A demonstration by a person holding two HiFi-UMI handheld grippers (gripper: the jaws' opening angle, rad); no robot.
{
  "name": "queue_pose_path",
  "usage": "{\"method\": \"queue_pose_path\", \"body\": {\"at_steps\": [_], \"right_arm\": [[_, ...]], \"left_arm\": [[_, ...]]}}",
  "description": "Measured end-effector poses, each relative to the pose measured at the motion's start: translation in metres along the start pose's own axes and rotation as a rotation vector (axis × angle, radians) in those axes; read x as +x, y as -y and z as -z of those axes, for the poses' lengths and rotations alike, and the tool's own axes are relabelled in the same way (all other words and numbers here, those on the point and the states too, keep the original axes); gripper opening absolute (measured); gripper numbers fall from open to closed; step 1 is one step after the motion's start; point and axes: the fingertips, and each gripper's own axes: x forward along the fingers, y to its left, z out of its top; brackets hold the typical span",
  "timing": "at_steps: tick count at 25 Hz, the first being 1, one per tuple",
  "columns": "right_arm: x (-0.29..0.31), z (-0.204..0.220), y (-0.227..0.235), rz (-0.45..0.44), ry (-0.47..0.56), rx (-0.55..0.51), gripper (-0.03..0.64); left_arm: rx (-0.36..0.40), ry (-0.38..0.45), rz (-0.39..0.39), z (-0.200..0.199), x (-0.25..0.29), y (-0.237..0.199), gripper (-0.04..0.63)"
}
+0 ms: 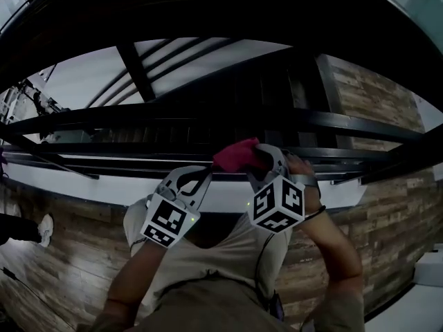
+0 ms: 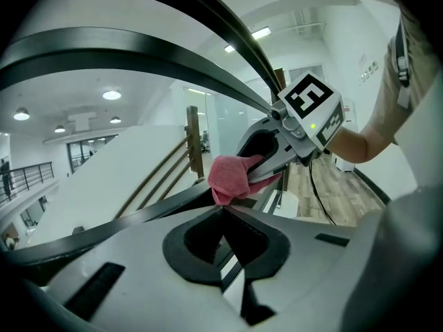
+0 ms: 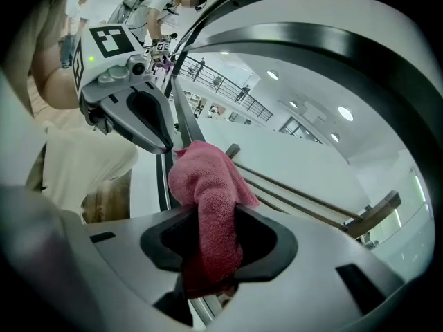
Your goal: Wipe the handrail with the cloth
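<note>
A pink cloth (image 1: 235, 154) bunches over the dark handrail (image 1: 104, 159) in front of me. My right gripper (image 1: 257, 159) is shut on the cloth; in the right gripper view the cloth (image 3: 208, 220) runs down between its jaws and hangs over the rail (image 3: 163, 178). My left gripper (image 1: 206, 174) stands just left of the cloth with its jaws shut and nothing in them. In the left gripper view its tips (image 2: 224, 208) meet right below the cloth (image 2: 232, 178), over the handrail (image 2: 104, 223), and the right gripper (image 2: 277, 164) reaches in from the right.
More dark rails (image 1: 346, 124) run parallel beyond the near one, over a drop to a wooden floor (image 1: 55, 268) below. A wood-clad wall (image 1: 374, 95) rises at right. A person's shoe (image 1: 45, 228) shows at far left. People (image 3: 163, 5) stand further off.
</note>
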Motion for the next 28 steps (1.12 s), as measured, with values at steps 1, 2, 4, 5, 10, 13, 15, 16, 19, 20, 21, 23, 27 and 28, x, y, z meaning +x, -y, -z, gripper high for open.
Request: {"method": "queue_pose_path", "body": {"at_steps": [1,2,4,5,10,13,15,16,19,20,21,23,27,28], "right_arm": [[-0.003,0.007,0.004,0.003,-0.007,0.009,0.153],[-0.005,0.014,0.007,0.006,-0.013,0.017,0.153],[-0.011,0.026,0.015,0.013,-0.024,0.028,0.153],[-0.014,0.031,0.018,0.016,-0.029,0.032,0.153],[-0.029,0.058,0.03,0.037,-0.064,0.059,0.155],[-0.037,0.086,0.038,0.063,-0.089,0.089,0.155],[-0.044,0.105,0.048,0.086,-0.104,0.116,0.155],[-0.048,0.114,0.053,0.096,-0.112,0.129,0.155],[-0.06,0.142,0.066,0.12,-0.15,0.162,0.155],[-0.065,0.154,0.07,0.129,-0.166,0.173,0.155],[-0.07,0.165,0.075,0.14,-0.182,0.185,0.155],[-0.078,0.184,0.084,0.157,-0.208,0.205,0.155],[-0.088,0.218,0.1,0.174,-0.246,0.249,0.155],[-0.092,0.229,0.103,0.177,-0.255,0.266,0.155]], "left_arm": [[0.007,0.002,0.01,-0.004,0.005,0.004,0.018],[0.014,0.005,0.019,-0.009,0.01,0.008,0.018],[0.023,0.011,0.035,-0.018,0.019,0.015,0.018],[0.025,0.016,0.043,-0.023,0.023,0.019,0.018],[0.034,0.041,0.094,-0.045,0.045,0.046,0.018],[0.054,0.043,0.117,-0.053,0.063,0.065,0.018],[0.064,0.052,0.137,-0.064,0.075,0.077,0.018],[0.066,0.06,0.152,-0.072,0.081,0.083,0.018],[0.073,0.083,0.203,-0.092,0.099,0.107,0.018],[0.081,0.088,0.22,-0.098,0.106,0.117,0.018],[0.091,0.091,0.239,-0.104,0.114,0.127,0.018],[0.111,0.096,0.271,-0.115,0.131,0.144,0.018],[0.147,0.107,0.304,-0.134,0.157,0.169,0.018],[0.153,0.11,0.311,-0.137,0.162,0.175,0.018]]}}
